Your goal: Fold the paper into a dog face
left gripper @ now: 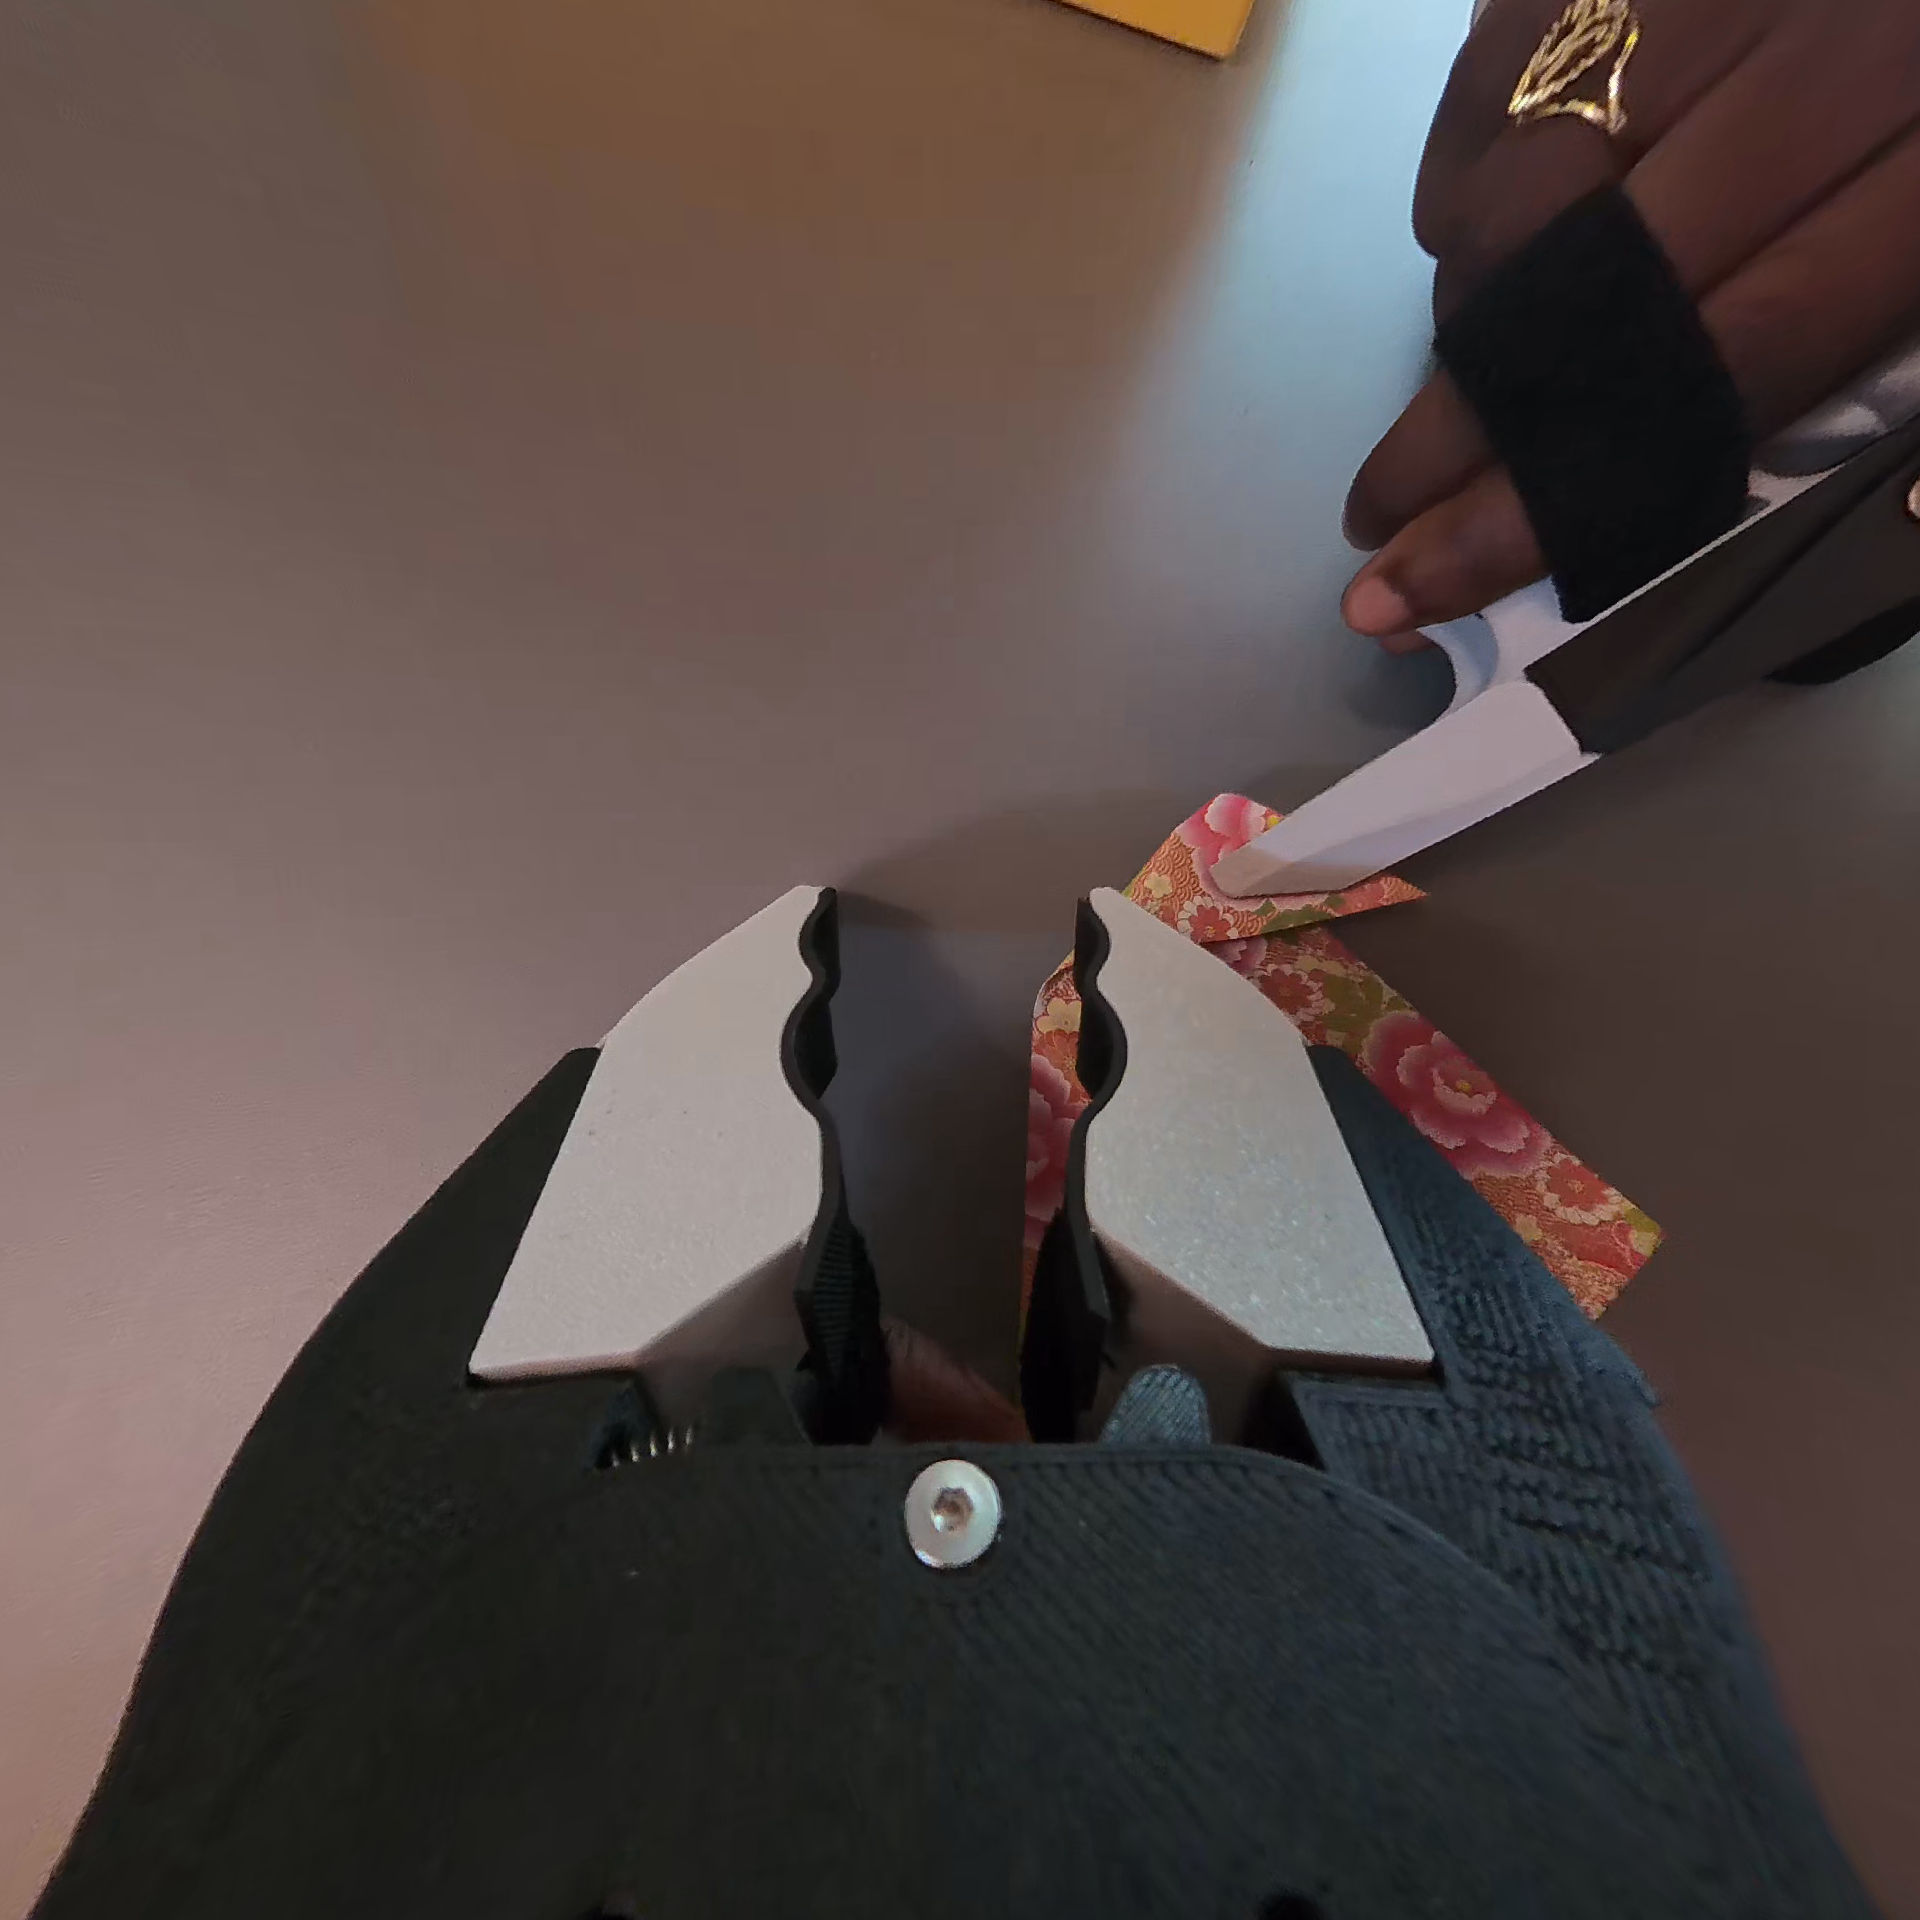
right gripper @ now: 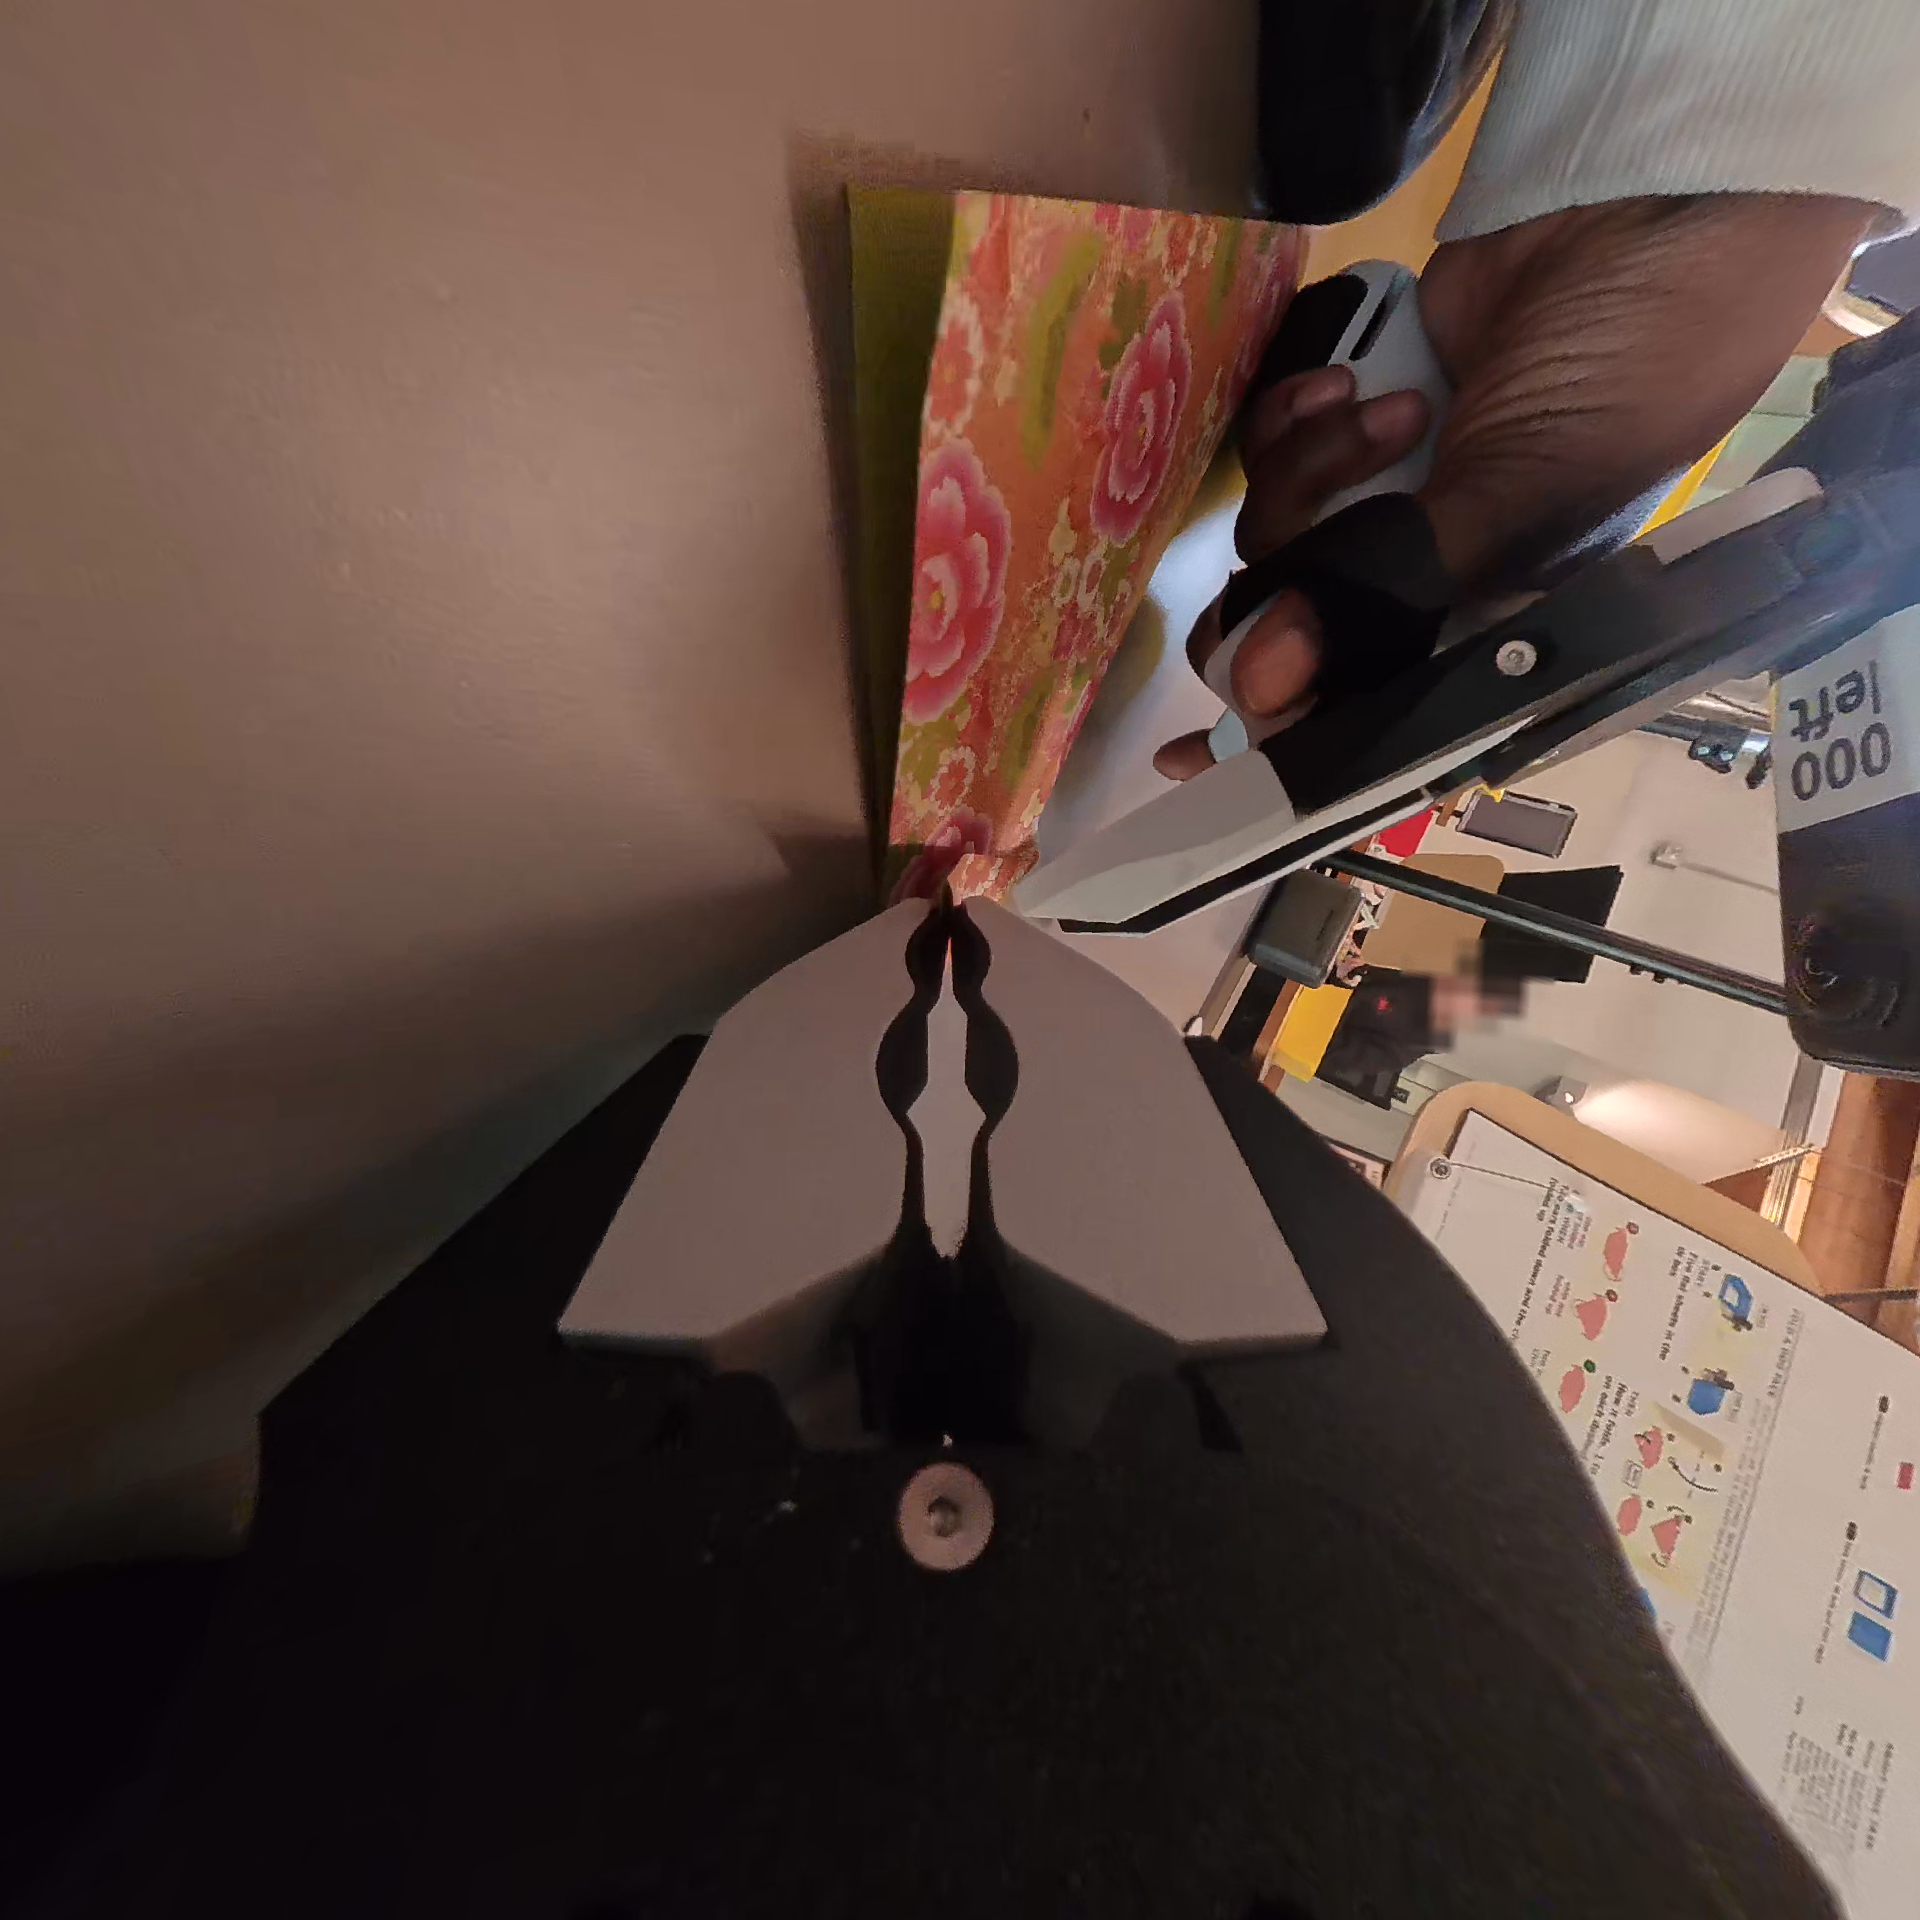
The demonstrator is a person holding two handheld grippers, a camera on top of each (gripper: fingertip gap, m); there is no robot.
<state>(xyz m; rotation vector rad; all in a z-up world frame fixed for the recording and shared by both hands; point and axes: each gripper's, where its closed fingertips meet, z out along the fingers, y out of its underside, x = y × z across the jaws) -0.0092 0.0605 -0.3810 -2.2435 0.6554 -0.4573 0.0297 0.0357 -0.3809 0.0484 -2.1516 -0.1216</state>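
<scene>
The floral pink-and-orange paper (left gripper: 1455,1091) lies folded on the table, under and to the right of my left gripper (left gripper: 954,914). The left gripper is open, and its right finger (left gripper: 1195,1122) rests over the paper's left part. My right gripper (right gripper: 945,909) is shut on a corner of the paper (right gripper: 1039,520) and holds that flap raised, showing a green underside strip (right gripper: 883,468). In the left wrist view the right gripper's tip (left gripper: 1278,862) sits on the paper's far corner. In the right wrist view a finger of the left gripper (right gripper: 1143,862) lies just right of the pinched corner.
The brown-grey table (left gripper: 520,520) stretches left and ahead. A yellow object (left gripper: 1164,21) lies at its far edge. An instruction sheet (right gripper: 1714,1507) is at the right. A hand (left gripper: 1610,312) holds the right gripper.
</scene>
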